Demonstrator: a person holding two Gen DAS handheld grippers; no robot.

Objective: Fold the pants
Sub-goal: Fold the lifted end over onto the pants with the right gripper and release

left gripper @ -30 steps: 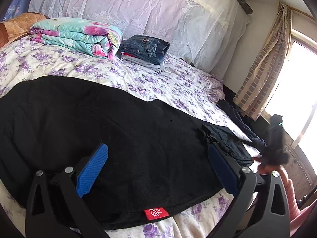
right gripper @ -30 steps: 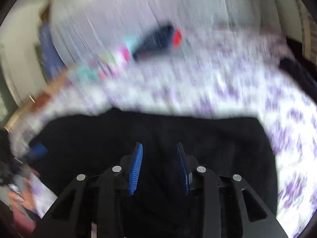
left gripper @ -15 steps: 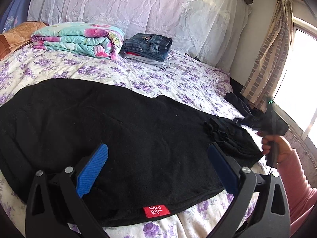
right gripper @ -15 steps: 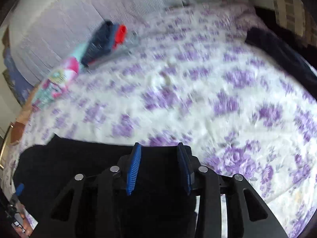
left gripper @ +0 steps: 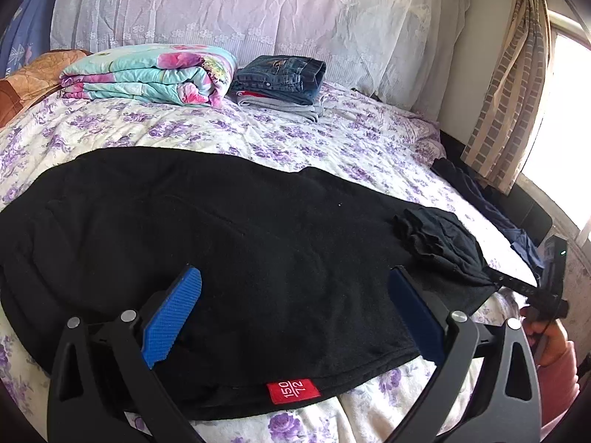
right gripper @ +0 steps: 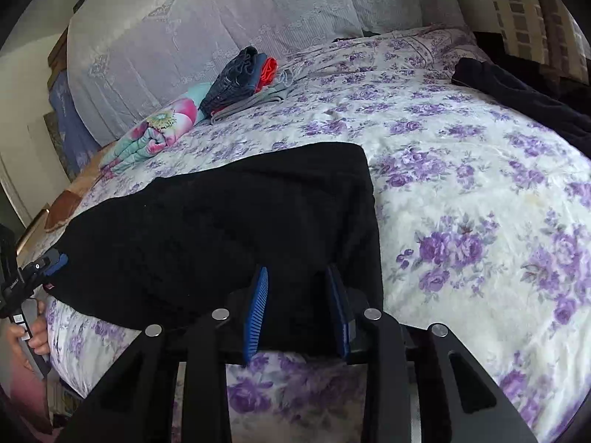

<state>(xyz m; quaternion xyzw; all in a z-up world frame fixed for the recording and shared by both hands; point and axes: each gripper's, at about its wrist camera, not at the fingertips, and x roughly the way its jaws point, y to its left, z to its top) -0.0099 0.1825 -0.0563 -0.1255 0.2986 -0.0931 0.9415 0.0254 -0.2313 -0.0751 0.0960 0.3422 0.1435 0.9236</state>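
Meanwhile: pants spread on the bed

Nearest, the left claw (left gripper: 291, 317) gapes wide over the black pants (left gripper: 221, 243), gripping nothing. The right claw (right gripper: 297, 313), its jaws opening, straddles the pants' edge. Farther back, folded clothes (left gripper: 280, 81) rest on the bed (left gripper: 332, 136).

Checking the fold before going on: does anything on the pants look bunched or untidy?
Yes: a crumpled dark wad sits on the black pants near their right end, rumpling an otherwise flat spread.
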